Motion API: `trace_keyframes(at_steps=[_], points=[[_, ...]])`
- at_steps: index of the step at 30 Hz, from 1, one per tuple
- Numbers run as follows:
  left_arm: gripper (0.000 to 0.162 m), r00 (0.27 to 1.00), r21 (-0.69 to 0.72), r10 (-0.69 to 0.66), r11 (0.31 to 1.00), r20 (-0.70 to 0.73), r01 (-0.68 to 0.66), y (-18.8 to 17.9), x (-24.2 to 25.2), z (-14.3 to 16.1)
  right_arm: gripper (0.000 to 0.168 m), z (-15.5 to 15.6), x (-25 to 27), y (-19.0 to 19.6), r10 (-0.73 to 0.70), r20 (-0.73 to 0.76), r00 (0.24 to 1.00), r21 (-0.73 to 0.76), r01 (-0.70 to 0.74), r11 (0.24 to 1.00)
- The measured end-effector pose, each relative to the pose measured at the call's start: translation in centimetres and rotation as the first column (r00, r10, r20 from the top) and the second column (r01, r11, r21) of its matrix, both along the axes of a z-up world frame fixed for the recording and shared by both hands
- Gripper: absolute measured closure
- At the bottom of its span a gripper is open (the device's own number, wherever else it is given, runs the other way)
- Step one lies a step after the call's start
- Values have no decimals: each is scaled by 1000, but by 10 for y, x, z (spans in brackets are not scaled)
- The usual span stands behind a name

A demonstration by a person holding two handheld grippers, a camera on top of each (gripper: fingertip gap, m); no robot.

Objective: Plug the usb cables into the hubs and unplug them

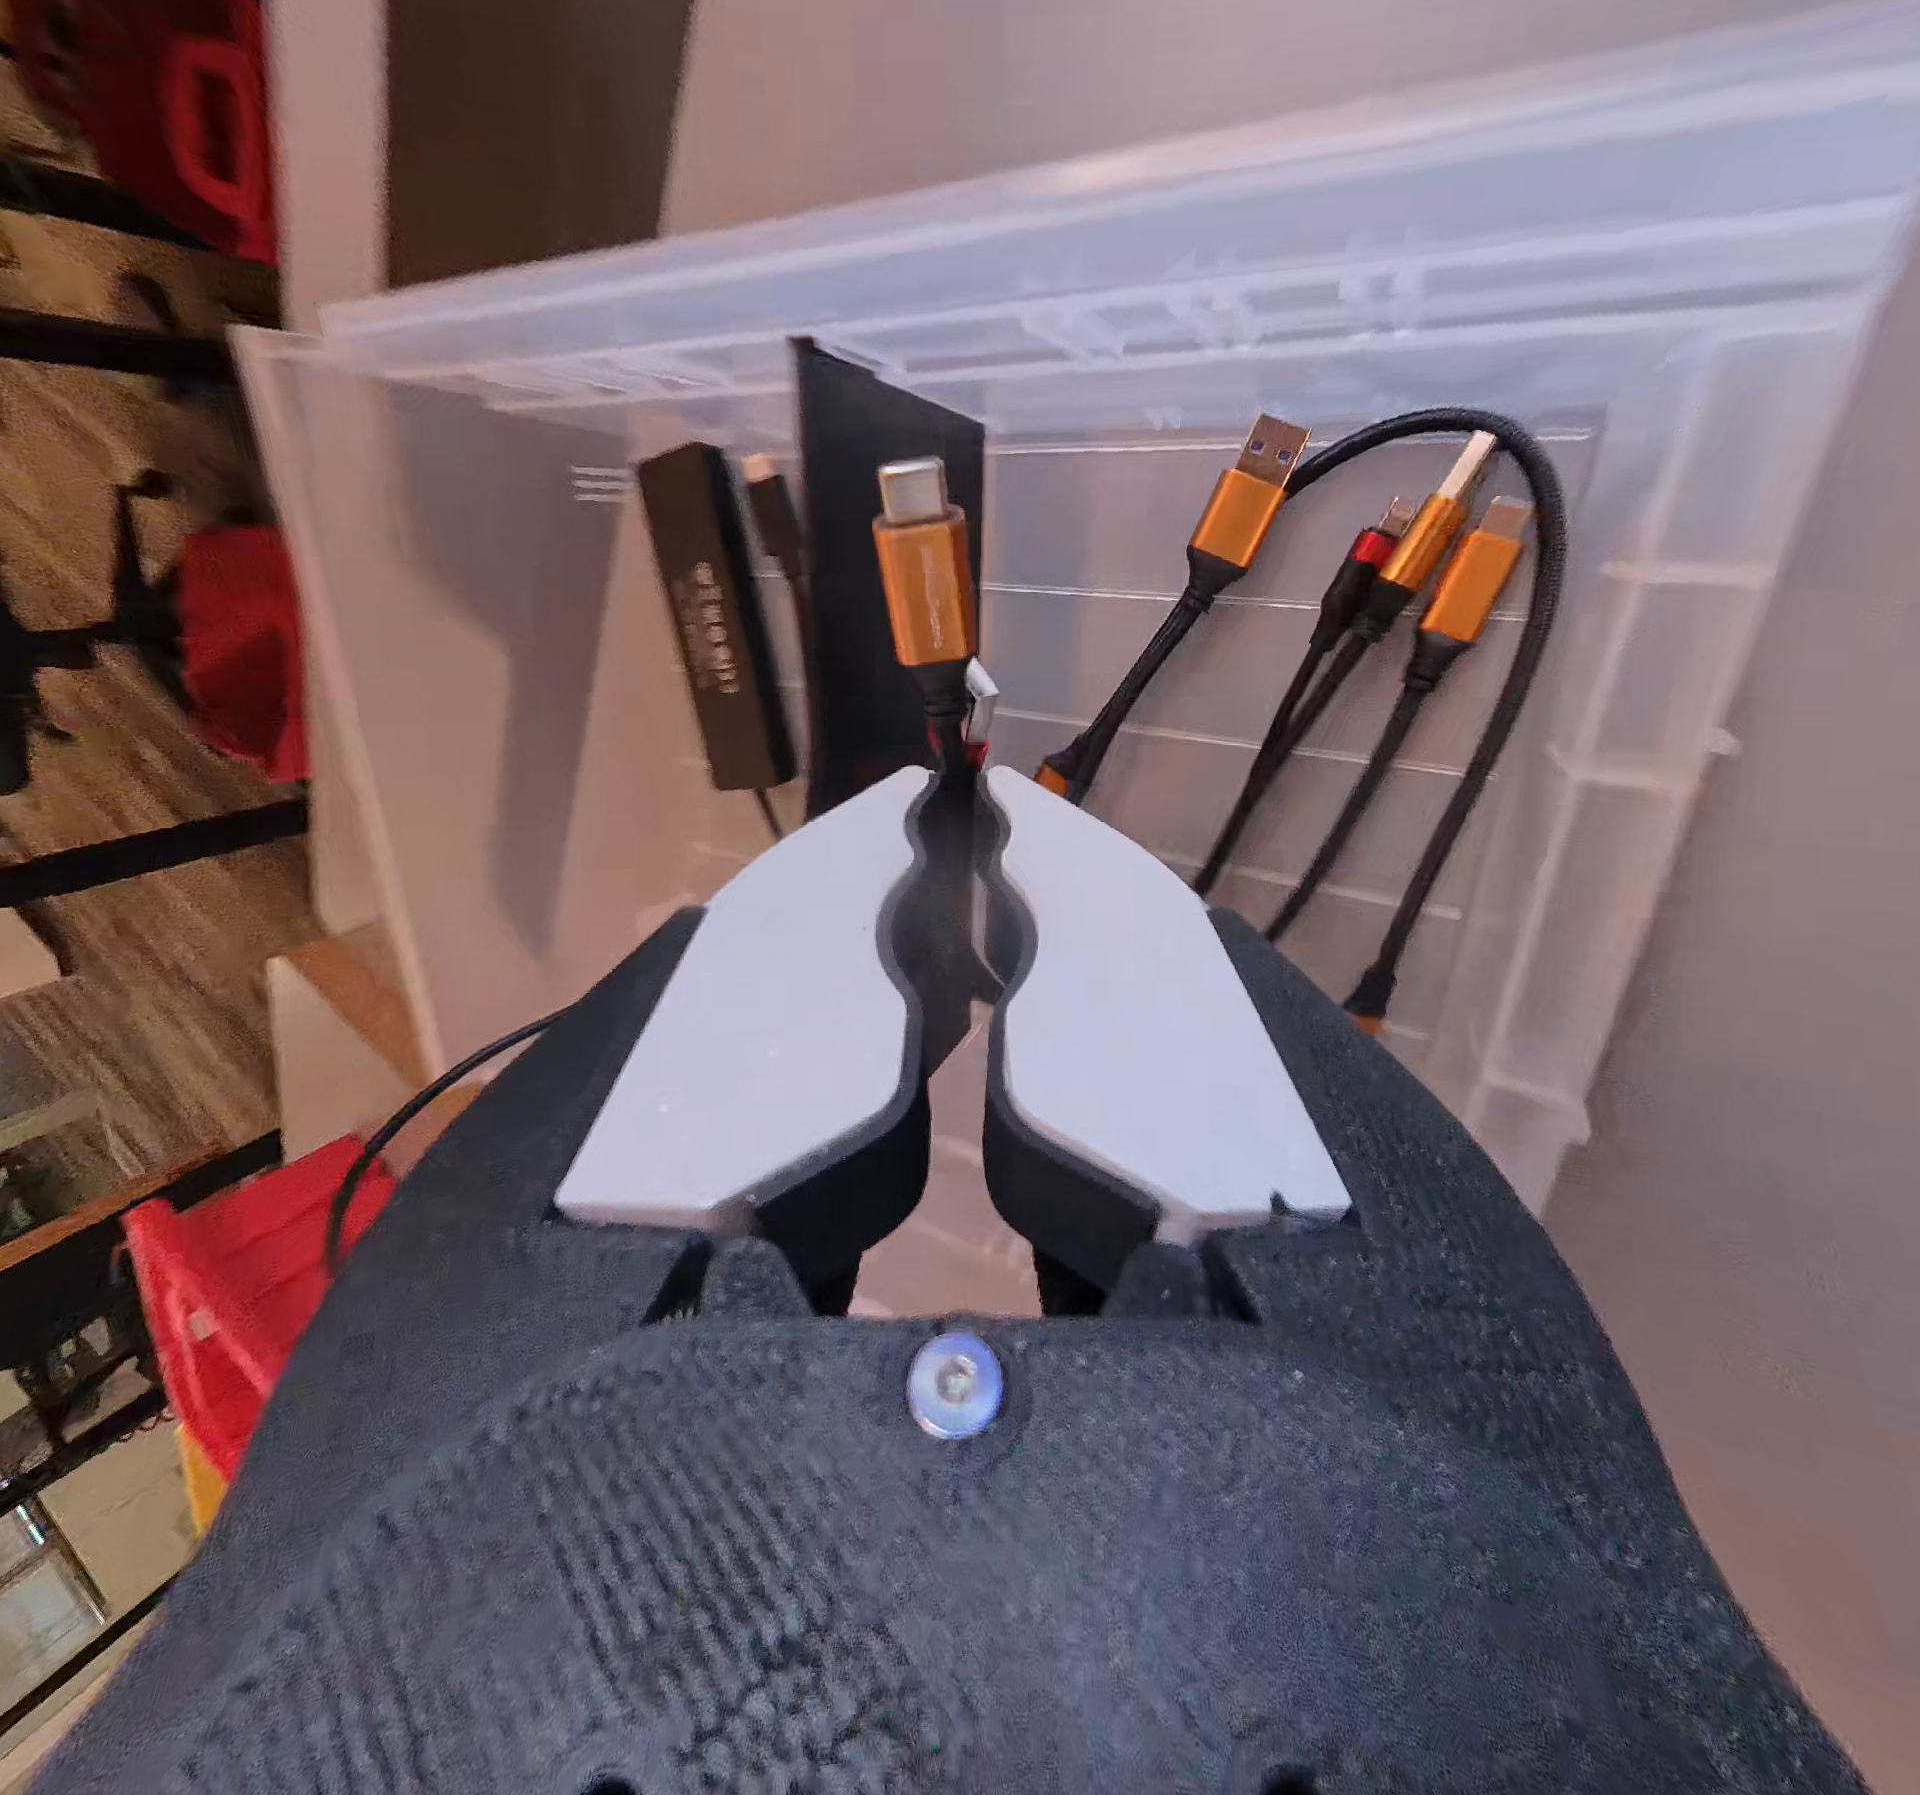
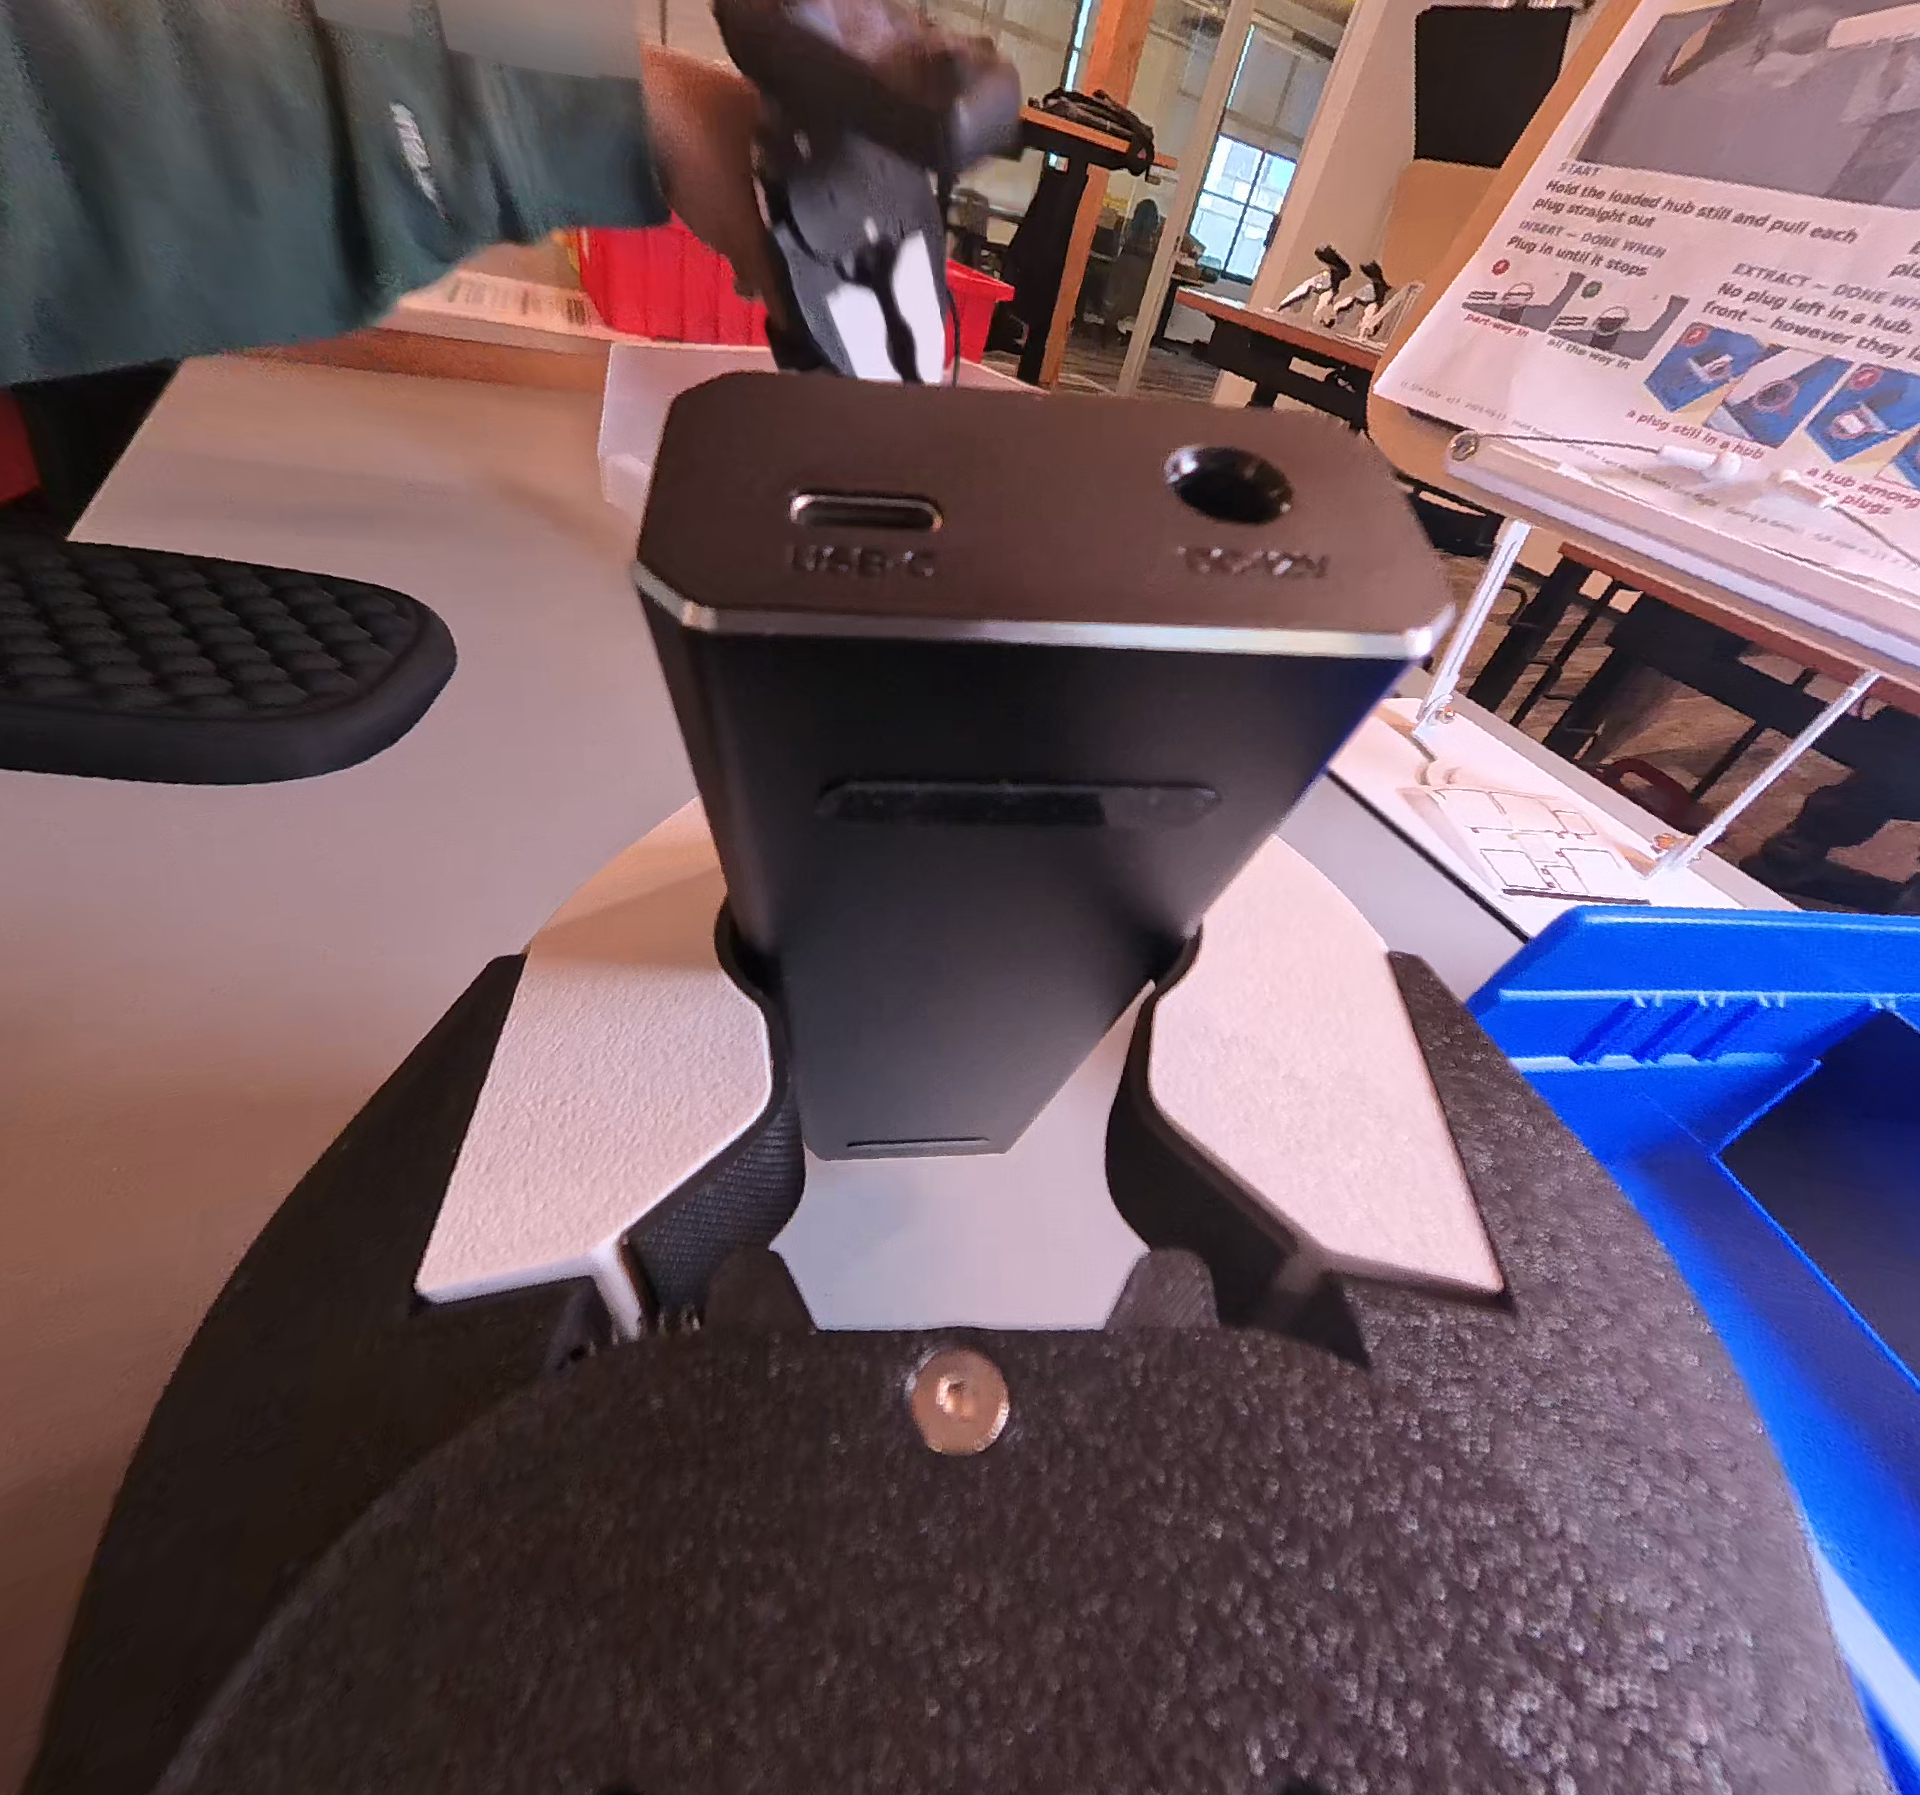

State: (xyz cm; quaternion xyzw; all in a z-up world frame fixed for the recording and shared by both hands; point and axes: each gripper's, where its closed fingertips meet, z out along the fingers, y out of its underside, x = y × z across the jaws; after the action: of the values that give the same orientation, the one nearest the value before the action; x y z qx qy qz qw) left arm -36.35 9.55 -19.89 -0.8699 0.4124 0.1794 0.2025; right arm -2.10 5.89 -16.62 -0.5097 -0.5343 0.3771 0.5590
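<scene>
My left gripper (image 1: 956, 789) is shut on the black cable of an orange USB-C plug (image 1: 923, 573), which sticks out past the fingertips, over a clear plastic bin (image 1: 1299, 374). In the bin lie a slim black hub (image 1: 717, 615) at the left and several orange and red plugs on black braided cables (image 1: 1444, 540) at the right. My right gripper (image 2: 961, 976) is shut on a black box-shaped hub (image 2: 997, 737), held upright with its end face towards the camera; that face has an oval port and a round socket. The left gripper (image 2: 862, 291) shows blurred behind that hub.
A dark flat piece (image 1: 883, 540) stands in the bin behind the plug. A blue bin (image 2: 1745, 1174) is at the right, an instruction sheet on a clear stand (image 2: 1683, 270) behind it. A black mesh armrest (image 2: 197, 665) and a green sleeve (image 2: 260, 135) are at the left. A red bin (image 2: 686, 280) stands farther back. Some 35 cm of space lies between my two pairs of fingers.
</scene>
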Motion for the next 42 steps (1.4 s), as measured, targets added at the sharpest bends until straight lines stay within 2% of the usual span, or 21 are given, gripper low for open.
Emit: trace_keyframes(at_steps=[5, 8, 11, 15, 17, 21, 24, 26, 27, 29, 32, 34, 37, 39, 42], points=[[158, 999, 190, -38, 981, 26, 32, -23, 21, 101, 96, 2, 0, -1, -3, -2, 1000, 3, 3, 1000], [158, 998, 254, -56, 966, 5, 53, -35, 34, 143, 96, 4, -1, -5, -3, -1, 1000, 19, 3, 1000], [158, 998, 299, -42, 953, -46, 54, -35, 33, 160, 96, 6, -2, -9, -5, 2, 1000, 43, 5, 999], [157, 999, 265, -53, 963, 0, 51, -43, 41, 153, 96, 8, 0, -10, -21, 4, 1000, 72, 21, 997], [157, 997, 258, -62, 964, -36, 69, -50, 47, 159, 96, 10, 2, -8, -39, 6, 999, 85, 38, 996], [157, 983, 286, -66, 951, -172, 114, -69, 59, 205, 96, 9, 5, 0, -62, 14, 998, 79, 60, 995], [158, 976, 165, -116, 975, -184, 147, -100, 81, 227, 96, 4, 5, 4, -68, 39, 997, 67, 65, 996], [158, 971, -13, -217, 976, -98, 217, -124, 108, 213, 96, -1, 3, 3, -62, 63, 996, 64, 58, 996], [158, 957, -102, -288, 953, -31, 284, -133, 125, 196, 96, -4, 2, 2, -53, 79, 995, 62, 48, 997], [158, 917, -261, -383, 880, 107, 398, -144, 155, 150, 96, -9, 0, -1, -41, 112, 993, 61, 34, 998], [158, 859, -383, -420, 771, 294, 508, -142, 187, 65, 96, -14, -2, -7, -30, 154, 988, 80, 18, 997], [159, 830, -406, -399, 734, 390, 544, -134, 202, 16, 96, -16, -3, -8, -28, 171, 985, 82, 14, 997], [158, 813, -354, -342, 771, 472, 530, -106, 221, -35, 96, -18, -3, -8, -22, 181, 983, 74, 9, 997], [158, 774, -286, -335, 791, 538, 541, -93, 237, -49, 96, -21, -3, -7, -15, 192, 981, 66, 3, 998], [152, 751, -207, -360, 814, 553, 543, -80, 248, -60, 96, -29, -3, -5, -7, 213, 977, 53, -4, 999]])
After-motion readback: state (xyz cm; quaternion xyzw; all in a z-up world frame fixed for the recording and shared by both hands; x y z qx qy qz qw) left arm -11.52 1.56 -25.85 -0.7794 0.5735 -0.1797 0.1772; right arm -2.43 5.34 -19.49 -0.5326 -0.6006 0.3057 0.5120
